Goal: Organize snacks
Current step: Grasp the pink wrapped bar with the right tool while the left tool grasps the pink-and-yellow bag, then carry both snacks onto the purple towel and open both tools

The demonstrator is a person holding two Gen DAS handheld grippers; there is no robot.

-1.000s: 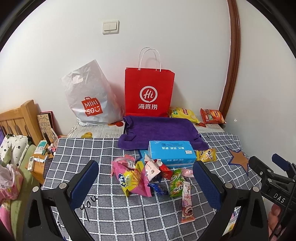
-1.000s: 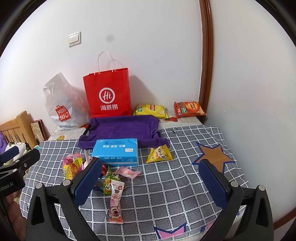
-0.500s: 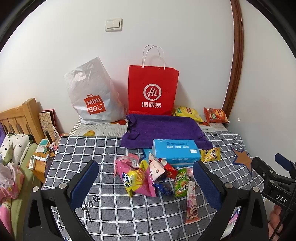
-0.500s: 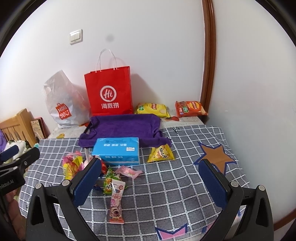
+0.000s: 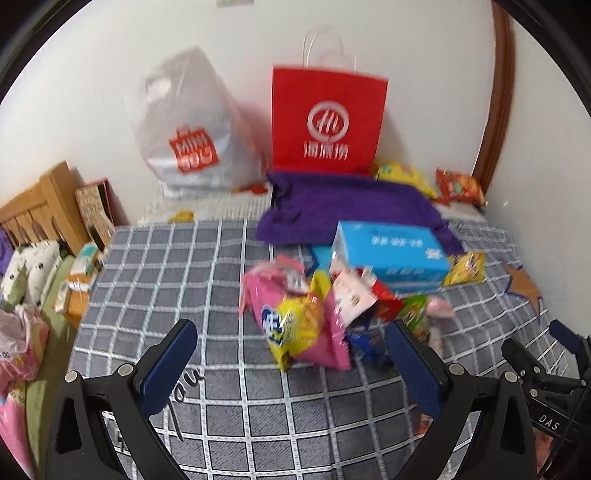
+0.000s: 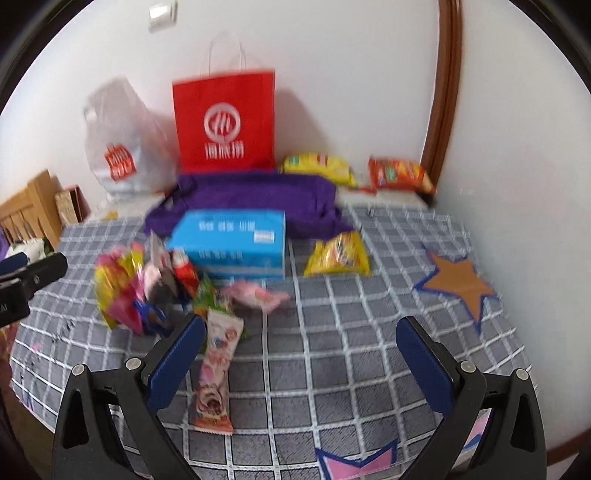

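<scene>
A home bedroom is shown. A bed [image 5: 155, 266] covered by a grey checked blanket with star patches is pushed into the corner of two plain white walls, and a wooden headboard [image 5: 33, 206] is seen at its left end, with a patterned pillow [image 5: 26, 269] beside it. A light switch [image 6: 162, 13] is mounted high on the wall, and a brown wooden door frame [image 6: 441, 92] is set into the corner. Shopping bags are leaned against the wall: a red paper bag [image 6: 225, 125] and a white plastic bag [image 5: 192, 125]. Snack packets [image 5: 306, 321] are scattered over the blanket, near a blue carton [image 6: 232, 240] and a purple cloth [image 5: 351, 206].
</scene>
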